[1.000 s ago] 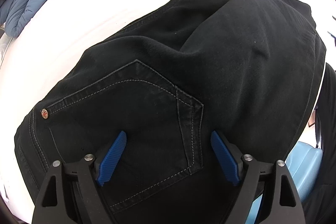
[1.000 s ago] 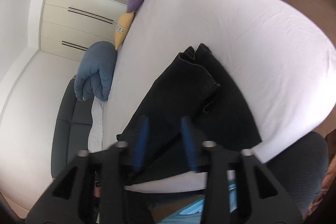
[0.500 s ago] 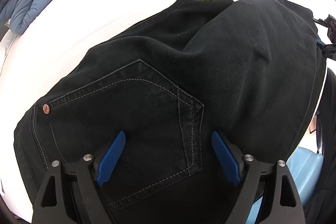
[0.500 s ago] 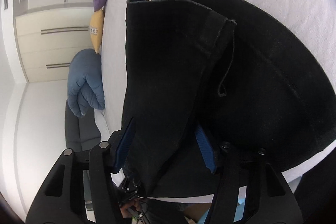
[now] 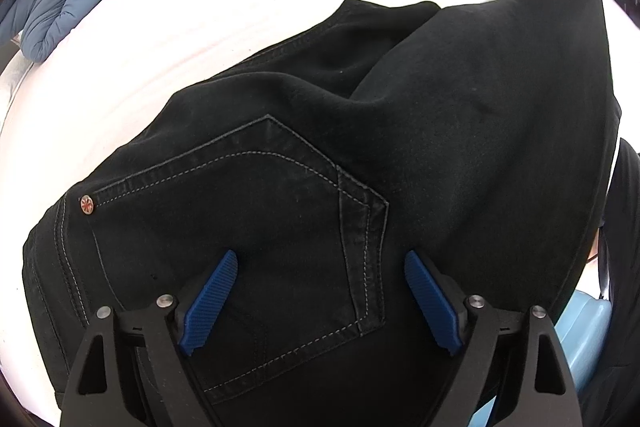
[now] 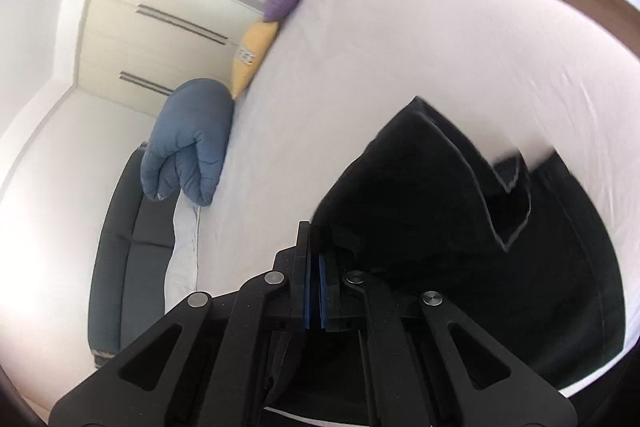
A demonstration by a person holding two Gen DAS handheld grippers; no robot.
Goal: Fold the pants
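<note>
Black pants (image 5: pixel 360 155) lie at the bed's (image 6: pixel 420 47) near edge, soft, heavyish denim: right gripper (image 6: pixel 315 291) clamped on a leg hem, left gripper (image 5: pixel 320 299) apart over the back pocket (image 5: pixel 256 235); best held by seams.

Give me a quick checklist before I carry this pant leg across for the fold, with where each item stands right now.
1. Right gripper shut: ok.
2. Fabric actually pinched between its pads: cannot tell, pads look nearly together.
3. Left gripper holding down the pants: not ok, open above the back pocket.
4. Bed bare beyond the pants: ok.
5. Pillows and blue duvet out of the way: ok, at the bed's edge.
</note>
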